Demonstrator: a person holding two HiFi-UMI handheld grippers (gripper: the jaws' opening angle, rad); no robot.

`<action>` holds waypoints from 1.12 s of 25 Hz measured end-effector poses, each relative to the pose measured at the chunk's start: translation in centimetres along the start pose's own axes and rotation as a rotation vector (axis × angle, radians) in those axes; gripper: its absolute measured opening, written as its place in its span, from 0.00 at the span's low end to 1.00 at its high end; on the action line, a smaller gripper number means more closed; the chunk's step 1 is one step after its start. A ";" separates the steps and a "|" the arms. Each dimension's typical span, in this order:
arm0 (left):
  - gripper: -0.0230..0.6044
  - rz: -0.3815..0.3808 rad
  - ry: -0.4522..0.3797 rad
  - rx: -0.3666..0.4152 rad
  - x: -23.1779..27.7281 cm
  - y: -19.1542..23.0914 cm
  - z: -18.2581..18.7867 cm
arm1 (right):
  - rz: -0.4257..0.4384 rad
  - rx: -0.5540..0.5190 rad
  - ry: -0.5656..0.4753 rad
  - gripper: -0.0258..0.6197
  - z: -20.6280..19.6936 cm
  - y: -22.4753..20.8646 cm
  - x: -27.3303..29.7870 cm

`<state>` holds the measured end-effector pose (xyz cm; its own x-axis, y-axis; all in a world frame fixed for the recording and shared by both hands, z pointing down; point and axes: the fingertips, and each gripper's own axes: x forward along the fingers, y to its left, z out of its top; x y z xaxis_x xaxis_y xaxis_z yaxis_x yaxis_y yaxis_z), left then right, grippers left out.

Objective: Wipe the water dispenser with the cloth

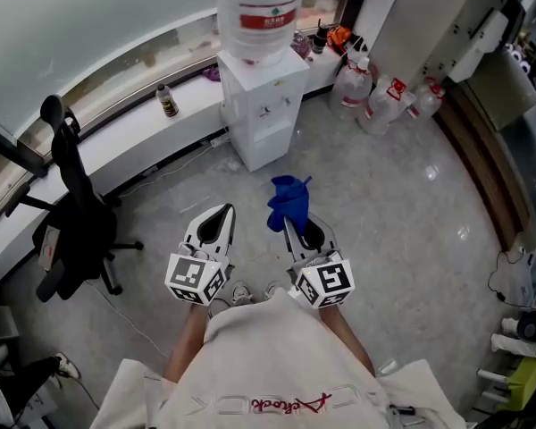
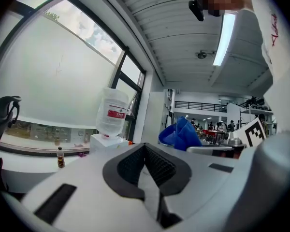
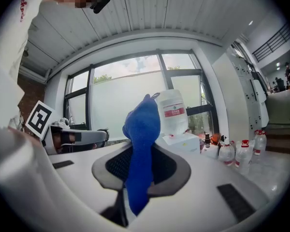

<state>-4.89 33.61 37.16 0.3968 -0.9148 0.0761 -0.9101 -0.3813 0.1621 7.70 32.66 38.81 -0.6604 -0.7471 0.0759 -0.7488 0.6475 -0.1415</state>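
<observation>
White shirt fabric is filling the bottom of the head view, and just beyond it the person is holding both tools out over the grey floor. On the left, the left tongs are resting closed on themselves, their ribbed pads meeting at the tip with nothing between them. Beside them, the right tongs are clamping a blue cloth; it is standing up in a bunched tuft past the tips, while a tail of it is hanging down between the pads in the right gripper view. Ahead of both tools, well apart from the cloth, the white water dispenser is standing against the long white counter under the window, carrying an upturned clear bottle with a red label. A small dark bottle is standing upright on the counter to the dispenser's left. A black office chair is sitting at the far left, and what appear to be clear red-capped water jugs are clustering on the floor to the dispenser's right.
</observation>
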 end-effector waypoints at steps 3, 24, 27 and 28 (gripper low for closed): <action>0.05 0.009 0.000 -0.002 -0.1 -0.3 -0.1 | 0.008 0.009 -0.002 0.18 -0.2 0.0 -0.5; 0.05 0.074 0.059 -0.013 5.8 -3.8 -3.3 | 0.057 0.032 0.021 0.18 -1.4 -8.0 -1.9; 0.05 0.074 0.049 -0.019 7.4 -2.9 -3.2 | 0.056 0.026 0.016 0.18 -1.3 -9.1 -0.4; 0.05 0.074 0.043 -0.017 7.9 -2.5 -3.1 | 0.056 0.024 0.013 0.18 -1.3 -9.4 0.2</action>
<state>0.87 27.70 40.42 0.3335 -0.9336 0.1310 -0.9351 -0.3100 0.1716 14.50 26.61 41.40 -0.7020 -0.7077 0.0797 -0.7091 0.6844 -0.1695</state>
